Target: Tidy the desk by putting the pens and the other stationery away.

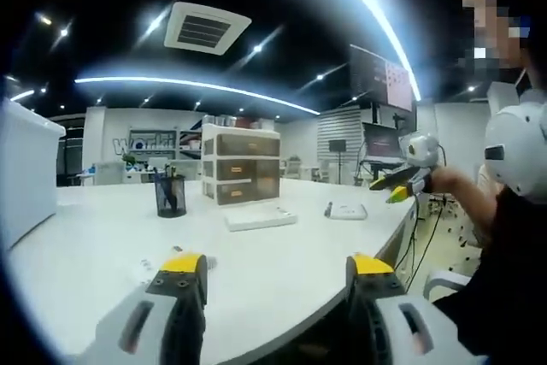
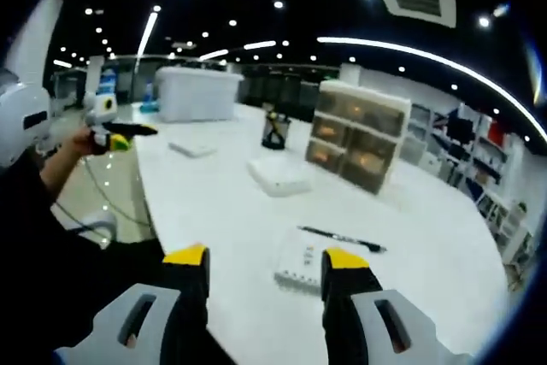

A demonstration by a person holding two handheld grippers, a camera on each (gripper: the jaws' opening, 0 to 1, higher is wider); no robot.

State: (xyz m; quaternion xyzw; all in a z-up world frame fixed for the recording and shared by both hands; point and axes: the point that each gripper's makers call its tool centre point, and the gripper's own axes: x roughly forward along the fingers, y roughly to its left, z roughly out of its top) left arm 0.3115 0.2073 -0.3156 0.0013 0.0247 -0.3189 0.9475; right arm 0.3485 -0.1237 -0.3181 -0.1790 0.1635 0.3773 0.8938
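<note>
We hold both grippers up off the worktop (image 1: 256,262), level and pointing across it. Left gripper (image 1: 275,273): jaws spread wide, nothing between them, hovering over the near edge. Right gripper (image 2: 265,264): jaws also apart and empty, over the near edge by a small white spiral notepad (image 2: 299,267) w/ a black pen (image 2: 342,238) lying just beyond it. In the left gripper view we see the right gripper at the worktop's far right edge, held in a hand w/ forearm stretched out; in the right gripper view the left gripper sits off the left edge the same way. Containers: a black mesh pen cup (image 1: 170,195) stands toward the middle of the worktop w/ a few pens upright in it; just beside it a white drawer unit (image 1: 241,162) w/ three translucent brown drawers, all shut, contents can't tell. A flat white box (image 1: 261,217) lies in front of the drawers. A big white lidded bin (image 2: 197,94) sits at the far end, lid on. Another small flat white item (image 2: 191,149) lies near the left edge, too small to id.
</note>
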